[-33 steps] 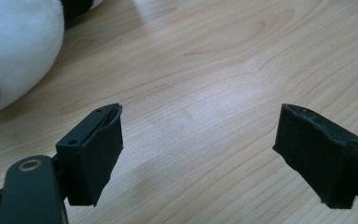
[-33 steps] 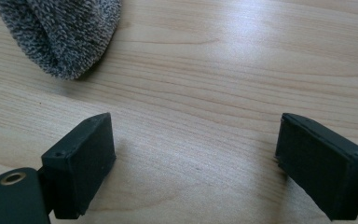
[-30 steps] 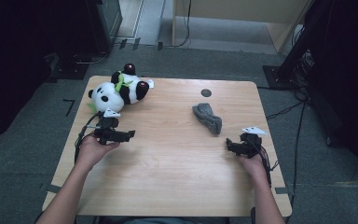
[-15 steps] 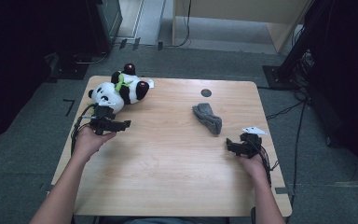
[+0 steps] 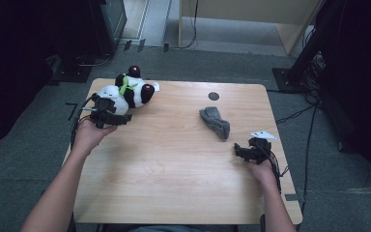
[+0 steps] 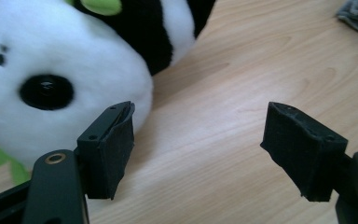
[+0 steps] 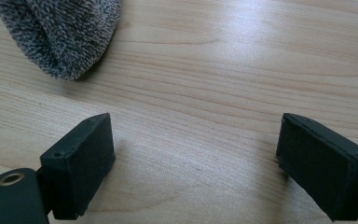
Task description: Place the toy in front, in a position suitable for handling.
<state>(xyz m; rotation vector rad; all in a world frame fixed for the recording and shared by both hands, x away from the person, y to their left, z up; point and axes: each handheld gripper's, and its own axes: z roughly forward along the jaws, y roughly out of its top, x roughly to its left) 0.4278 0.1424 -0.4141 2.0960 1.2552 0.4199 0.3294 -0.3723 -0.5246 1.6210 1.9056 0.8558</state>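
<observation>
Left gripper: we see the left gripper (image 5: 121,117) at the table's far left corner, just beside the panda plush (image 5: 125,93); its jaws have just been closing a little, yet they stand spread with bare wood between them.
Left fingers: in the left gripper view one pad (image 6: 114,147) sits right at the edge of the panda's white head, perhaps brushing the fur, though we cannot tell for sure; the other pad is well clear over the table.
Panda plush: we find it lying on its side at the table's far left corner, white head towards the left gripper, black body with red paws behind it and a green collar at the neck.
Right gripper: we see the right gripper (image 5: 240,151) near the table's right edge, jaws spread wide and holding nothing.
Grey sock: the grey sock (image 5: 215,123) lies crumpled on the wood just beyond the right gripper, apart from its jaws.
Table: the wooden table (image 5: 174,183) carries a small dark round mark (image 5: 213,95) near its far edge.
</observation>
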